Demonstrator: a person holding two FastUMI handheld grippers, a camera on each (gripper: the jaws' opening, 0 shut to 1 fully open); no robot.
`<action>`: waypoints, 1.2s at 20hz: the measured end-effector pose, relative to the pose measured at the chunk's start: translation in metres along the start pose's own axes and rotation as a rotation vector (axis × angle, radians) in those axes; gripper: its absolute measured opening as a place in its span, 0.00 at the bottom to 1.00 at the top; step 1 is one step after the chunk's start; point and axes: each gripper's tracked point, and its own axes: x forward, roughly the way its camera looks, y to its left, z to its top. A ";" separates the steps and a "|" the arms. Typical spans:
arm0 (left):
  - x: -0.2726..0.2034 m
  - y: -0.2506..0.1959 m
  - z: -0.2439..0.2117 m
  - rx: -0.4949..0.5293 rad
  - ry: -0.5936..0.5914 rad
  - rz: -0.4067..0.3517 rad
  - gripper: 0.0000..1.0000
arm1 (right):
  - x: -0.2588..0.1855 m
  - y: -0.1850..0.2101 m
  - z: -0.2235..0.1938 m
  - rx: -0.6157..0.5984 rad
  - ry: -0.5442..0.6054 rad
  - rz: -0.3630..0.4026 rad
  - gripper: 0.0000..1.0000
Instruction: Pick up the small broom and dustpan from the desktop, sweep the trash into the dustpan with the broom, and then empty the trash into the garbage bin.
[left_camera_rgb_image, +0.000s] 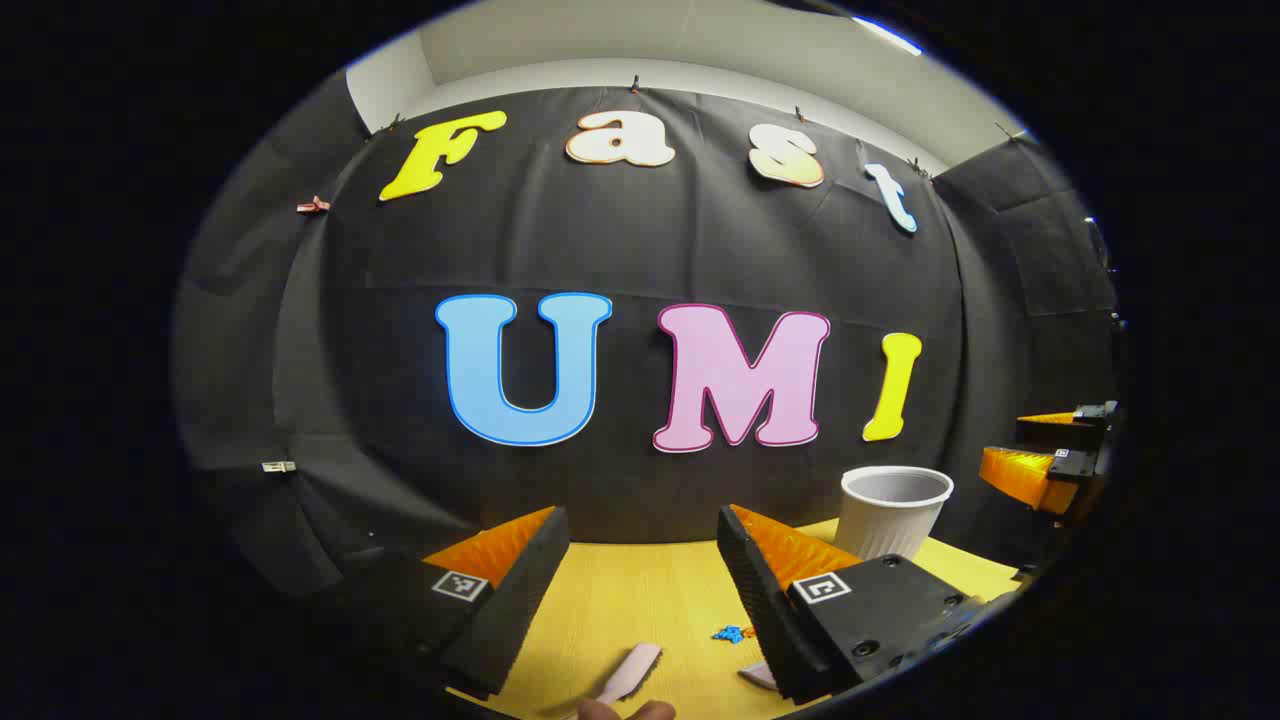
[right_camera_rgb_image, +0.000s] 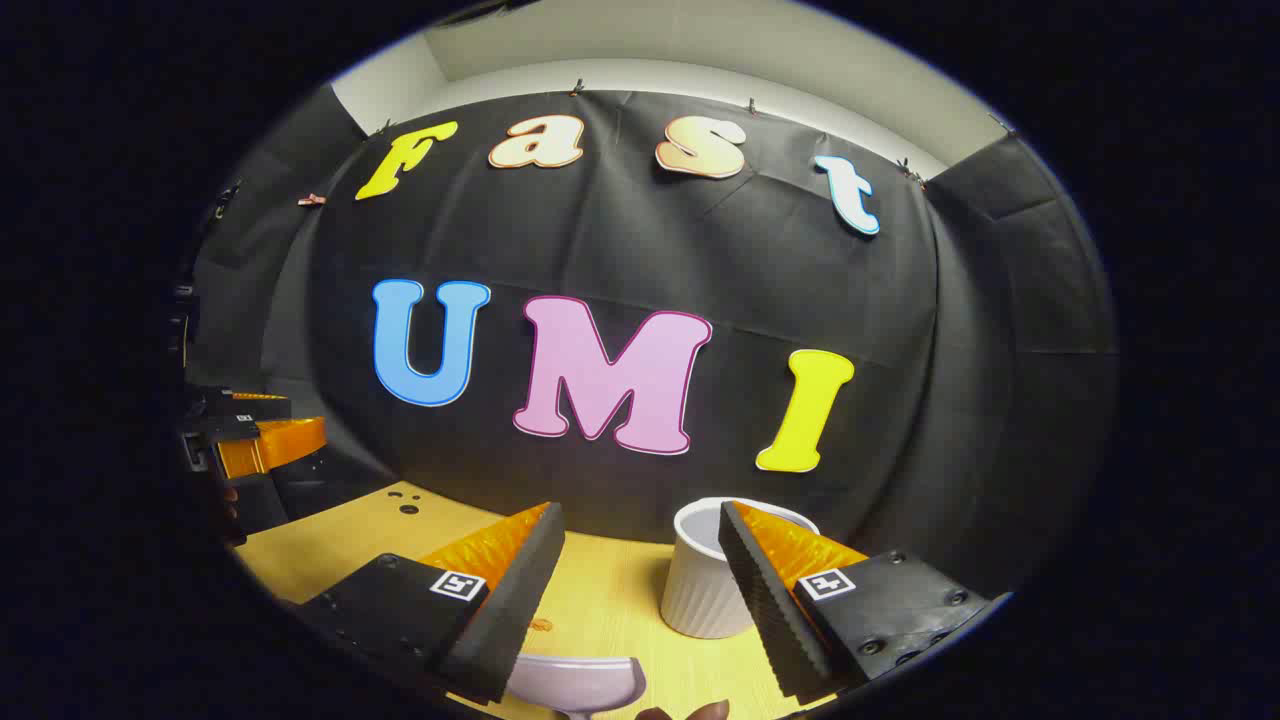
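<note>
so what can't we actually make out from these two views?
- Broom handle, left gripper view: cut off by the lower edge; its brush end is out of sight.
- Dustpan, right gripper view: just its rim clears the lower edge, its inside can't be checked.
- Blue trash: too small to identify, partly behind a finger.
- White bin: a finger covers its right side; contents hidden.
- Right gripper, at the edge of the left gripper view: partly cropped.

I noted black cloth (left_camera_rgb_image: 620, 250) hung by clips (left_camera_rgb_image: 312, 205) as the booth wall, a pale wall (right_camera_rgb_image: 700, 40) above it, and two dark holes (right_camera_rgb_image: 405, 502) in the yellow desktop (right_camera_rgb_image: 600, 590).
</note>
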 end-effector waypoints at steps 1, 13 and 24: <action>0.000 0.000 0.000 -0.001 -0.001 -0.004 0.95 | 0.000 0.002 0.001 0.003 0.000 0.002 0.97; 0.003 0.007 -0.010 0.017 0.017 -0.034 0.95 | 0.009 0.026 -0.001 0.007 0.023 0.042 0.97; 0.012 0.026 -0.038 0.038 0.059 -0.022 0.95 | -0.021 0.041 -0.118 -0.041 0.415 0.158 0.97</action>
